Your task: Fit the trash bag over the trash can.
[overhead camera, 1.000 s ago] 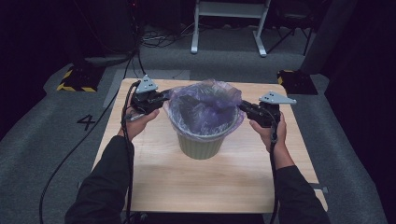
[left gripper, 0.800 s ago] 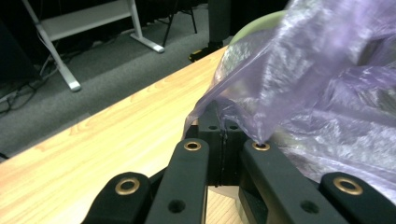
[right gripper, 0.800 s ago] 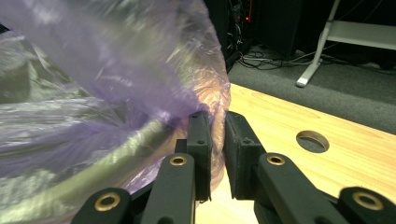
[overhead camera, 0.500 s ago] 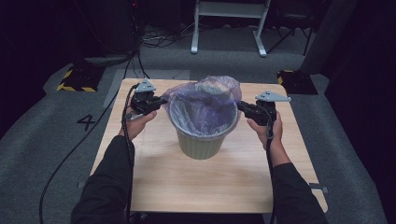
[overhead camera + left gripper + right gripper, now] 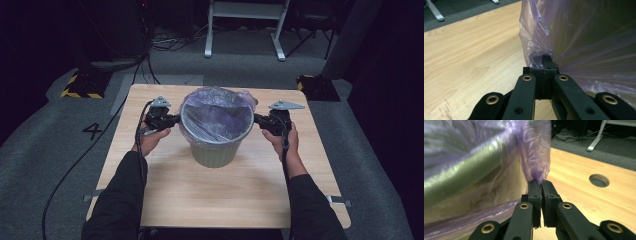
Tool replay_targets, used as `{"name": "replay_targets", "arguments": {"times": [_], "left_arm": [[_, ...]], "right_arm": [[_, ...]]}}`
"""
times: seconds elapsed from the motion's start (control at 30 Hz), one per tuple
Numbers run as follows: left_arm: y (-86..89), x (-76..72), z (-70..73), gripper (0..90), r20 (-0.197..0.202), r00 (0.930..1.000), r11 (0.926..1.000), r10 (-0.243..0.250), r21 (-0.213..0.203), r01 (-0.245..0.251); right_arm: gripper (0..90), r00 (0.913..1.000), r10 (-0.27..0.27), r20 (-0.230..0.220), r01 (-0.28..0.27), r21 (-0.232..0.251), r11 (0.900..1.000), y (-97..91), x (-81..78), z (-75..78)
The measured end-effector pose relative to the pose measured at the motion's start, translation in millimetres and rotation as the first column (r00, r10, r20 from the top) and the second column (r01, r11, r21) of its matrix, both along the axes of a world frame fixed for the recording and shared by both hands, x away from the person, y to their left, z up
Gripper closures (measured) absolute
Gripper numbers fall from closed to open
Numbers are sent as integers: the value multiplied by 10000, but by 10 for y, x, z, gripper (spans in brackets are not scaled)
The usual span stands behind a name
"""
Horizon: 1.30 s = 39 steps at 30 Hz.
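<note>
A pale green waste bin (image 5: pixel 216 150) stands mid-table, lined with a thin purple plastic bag (image 5: pixel 215 117). The bag's edge is folded down over the bin's rim. My left gripper (image 5: pixel 179 120) is at the bin's left side, shut on a pinch of the bag film (image 5: pixel 574 37); its jaws (image 5: pixel 545 60) meet on the bunched plastic. My right gripper (image 5: pixel 256 119) is at the bin's right side, shut on the bag's edge (image 5: pixel 534 150). Its jaws (image 5: pixel 539 182) have just closed a little tighter on the film. The bin's green wall (image 5: pixel 474 170) shows through the plastic.
The wooden table (image 5: pixel 220 200) has bare room in front of the bin, and a round hole (image 5: pixel 599 180) lies beyond my right gripper. Cables trail off the table's left side to the grey floor (image 5: pixel 60 165). A white frame (image 5: pixel 245 30) stands behind the table.
Both grippers have sunk beside the bin, drawing the bag's edge down over the rim. The puffed-up film at the top has flattened.
</note>
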<state>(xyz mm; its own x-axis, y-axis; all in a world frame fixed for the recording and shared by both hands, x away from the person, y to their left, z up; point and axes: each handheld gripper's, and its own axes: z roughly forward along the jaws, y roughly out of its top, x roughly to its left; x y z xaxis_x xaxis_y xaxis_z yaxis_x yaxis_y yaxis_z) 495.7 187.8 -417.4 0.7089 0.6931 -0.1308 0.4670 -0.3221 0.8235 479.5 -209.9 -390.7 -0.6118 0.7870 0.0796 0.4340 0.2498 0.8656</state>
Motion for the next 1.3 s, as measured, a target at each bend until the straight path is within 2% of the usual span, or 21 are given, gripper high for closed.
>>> {"name": "replay_targets", "arguments": {"times": [0.17, 0.33, 0.43, 0.63, 0.7, 0.73, 0.83, 0.9, 0.97, 1.07, 1.2, 1.3], "left_arm": [[3, -38, -93, 899, -35, 9999, 9997, -159, 162, 160], [48, -96, -173, 898, -39, 9995, 9995, -304, 15, 304], [71, -151, -207, 898, 109, 9993, 9994, -355, -43, 356], [109, -308, -249, 880, 703, 9968, 9988, -391, 326, 369], [125, -364, -234, 827, 951, 9945, 9982, -436, 446, 394], [133, -394, -222, 783, 1052, 9939, 9985, -333, 477, 284], [166, -497, -175, 709, 1409, 9889, 9976, -461, 576, 383], [178, -563, -133, 565, 1505, 9882, 9971, -289, 733, 180], [203, -628, -84, 460, 1627, 9862, 9971, -323, 726, 207], [241, -733, -3, 326, 1821, 9831, 9983, -192, 568, 89], [266, -889, 102, 223, 2167, 9754, 9988, -404, 343, 338], [271, -1010, 147, 207, 2430, 9674, 9973, -713, 352, 646]], "right_arm": [[869, 9987, 292, -417, -286, 147, 9995, -15, 15, -84], [869, 9967, 513, -630, -500, 224, 9985, -56, -3, -181], [869, 9961, 626, -624, -608, 308, 9977, -82, -28, -228], [863, 9965, 762, -346, -748, 397, 9964, -159, -122, -274], [840, 9968, 759, -241, -748, 442, 9962, -190, -152, -274], [813, 9971, 738, -172, -732, 366, 9966, -201, -167, -273], [731, 9970, 769, 44, -770, 359, 9964, -237, -204, -257], [629, 9978, 632, 178, -638, 326, 9974, -259, -228, -232], [562, 9962, 820, 303, -829, 293, 9961, -280, -257, -197], [465, 9930, 1010, 617, -1002, -173, 9948, -278, -317, -139], [402, 9824, 1450, 1173, -1390, -584, 9886, -256, -441, -44], [379, 9683, 1909, 1608, -1803, -784, 9805, -228, -567, 32]]}}
